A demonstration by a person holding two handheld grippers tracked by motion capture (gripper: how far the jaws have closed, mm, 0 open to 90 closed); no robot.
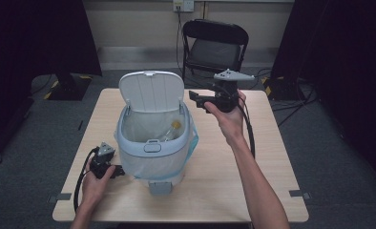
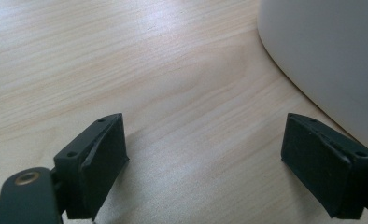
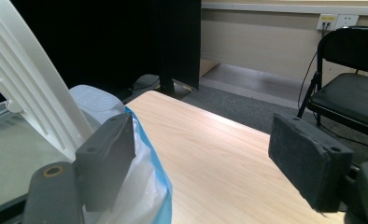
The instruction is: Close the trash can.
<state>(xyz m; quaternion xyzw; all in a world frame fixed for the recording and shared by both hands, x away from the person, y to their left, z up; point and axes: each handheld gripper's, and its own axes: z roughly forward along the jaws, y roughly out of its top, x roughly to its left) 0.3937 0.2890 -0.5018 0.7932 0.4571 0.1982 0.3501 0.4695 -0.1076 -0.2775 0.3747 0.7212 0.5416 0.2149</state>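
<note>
- The left hand-held gripper (image 1: 120, 171) lies low on the desk (image 1: 253, 157) at about 8 o'clock from the pedal bin; its jaws are spread wide with nothing between them, the bin's white wall (image 2: 327, 56) just beside one jaw in the left gripper view.
- The pedal bin (image 1: 152, 143) stands left of the desk's centre, lid (image 1: 150, 90) raised upright at its 12 o'clock side, a white liner with a blue edge (image 3: 149, 135) hanging over the rim.
- A plastic bottle (image 1: 172, 130) with a yellow cap lies inside the bin.
- The right hand-held gripper (image 1: 195, 98) is held above the desk at about 2 o'clock from the bin, jaws apart and empty.
- A black folding chair (image 1: 215, 47) stands beyond the desk.
</note>
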